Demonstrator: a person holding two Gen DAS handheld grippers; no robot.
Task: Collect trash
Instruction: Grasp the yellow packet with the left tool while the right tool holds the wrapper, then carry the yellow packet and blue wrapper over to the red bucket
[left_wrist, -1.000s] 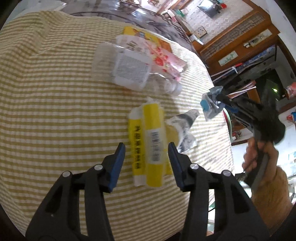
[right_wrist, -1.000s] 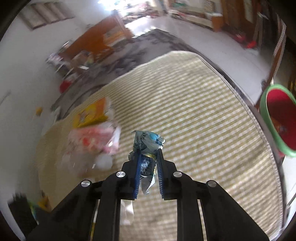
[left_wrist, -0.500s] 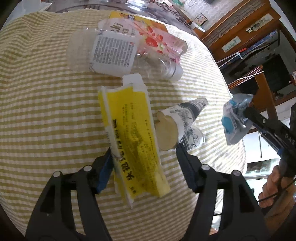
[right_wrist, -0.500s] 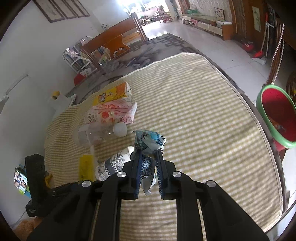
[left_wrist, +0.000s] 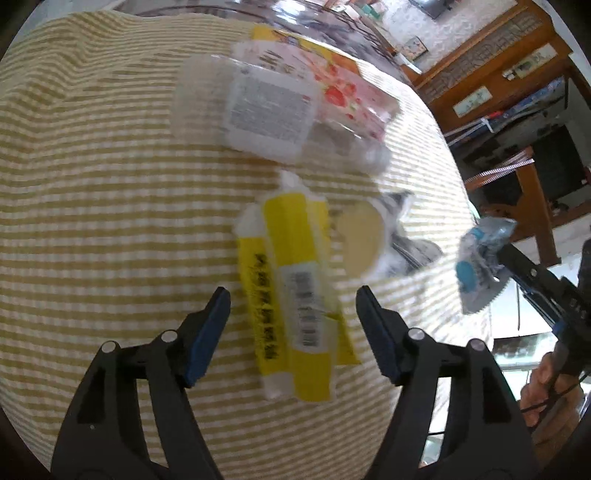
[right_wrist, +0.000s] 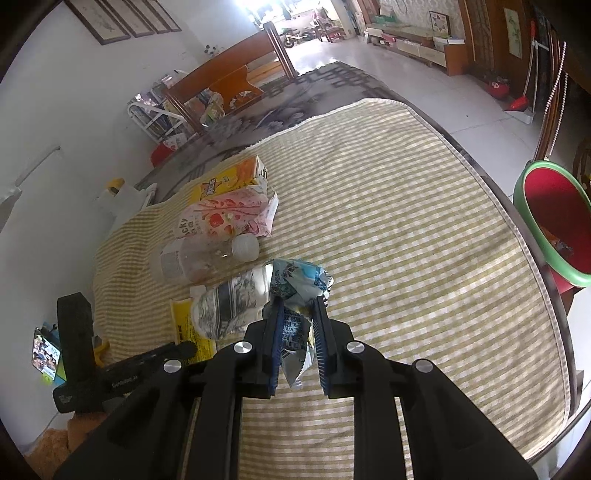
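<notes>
My left gripper (left_wrist: 293, 325) is open, its fingers on either side of a flattened yellow carton (left_wrist: 295, 280) lying on the striped tablecloth. A crushed paper cup (left_wrist: 364, 236) lies just right of the carton. My right gripper (right_wrist: 298, 334) is shut on a crumpled blue-and-white wrapper (right_wrist: 295, 284) and holds it above the cloth; the wrapper also shows in the left wrist view (left_wrist: 480, 258). A red bin with a green rim (right_wrist: 554, 218) stands off the table's right edge.
A clear plastic bottle (right_wrist: 199, 256), a pink strawberry carton (right_wrist: 229, 216) and an orange-yellow box (right_wrist: 229, 179) lie at the far left of the table. The crushed cup (right_wrist: 229, 304) lies beside the wrapper. Wooden furniture stands beyond the table.
The left gripper has pulled back and its jaws now straddle the yellow carton, which lies flat again. The right gripper has kept its hold on the wrapper and turned a little towards the table.
</notes>
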